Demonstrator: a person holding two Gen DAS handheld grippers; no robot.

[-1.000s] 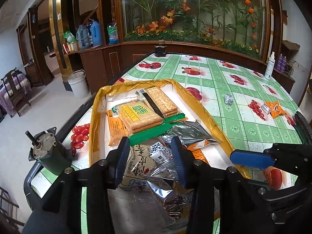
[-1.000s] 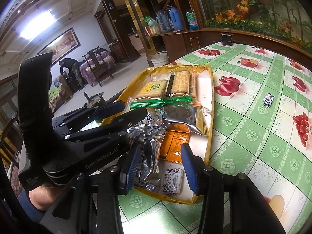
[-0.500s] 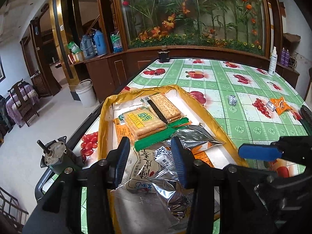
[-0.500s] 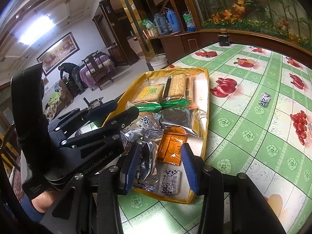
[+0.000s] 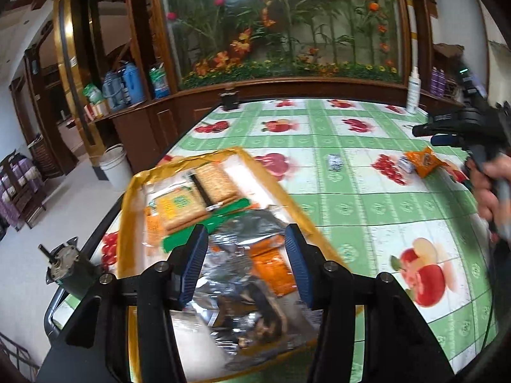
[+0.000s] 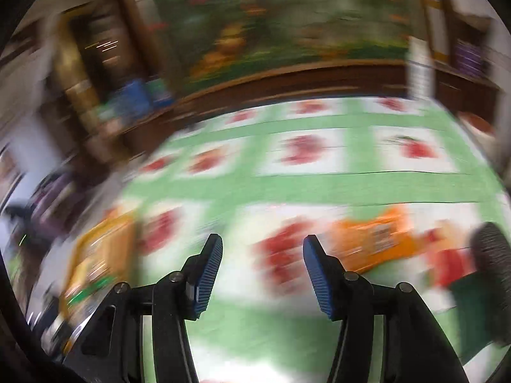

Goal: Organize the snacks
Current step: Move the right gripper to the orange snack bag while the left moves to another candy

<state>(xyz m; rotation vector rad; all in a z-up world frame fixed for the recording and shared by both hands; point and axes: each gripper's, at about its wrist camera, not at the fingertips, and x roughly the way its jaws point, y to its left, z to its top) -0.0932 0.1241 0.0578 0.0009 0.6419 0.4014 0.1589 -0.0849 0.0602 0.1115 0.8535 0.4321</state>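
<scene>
Blue ribbed pads line the left gripper (image 5: 244,265), low in the left wrist view; its jaws have just been opening and stand apart above a crumpled foil bag (image 5: 236,290), which shows between the pads without being pressed. That bag lies at the near end of a yellow tray (image 5: 126,210) in the lower left of the frame, beside an orange packet (image 5: 271,268) whose print is blurred. Past them in the tray lie a green strip (image 5: 223,214), a yellow-labelled cracker pack (image 5: 179,206) with green writing too smeared to read, and a clear pack of square crackers (image 5: 214,182). Left of the tray, at the table's edge, sits a small motor (image 5: 68,268). The green-checked fruit cloth (image 5: 351,198) carries, right of centre, a tiny patterned sweet (image 5: 334,162) and, farther right, an orange snack bag (image 5: 426,161) with a small wrapped piece just beside it; no lettering is legible. At the right edge a hand (image 5: 488,188) holds the right gripper (image 5: 428,134) above that bag. In the heavily blurred right wrist view, the right gripper (image 6: 262,271) has just been opening, with only cloth between its separated jaws; the orange bag (image 6: 370,239) lies right of them and the tray (image 6: 105,239) at lower left. Beyond the table stand a white bottle (image 5: 413,92) and a flower display (image 5: 281,25).
</scene>
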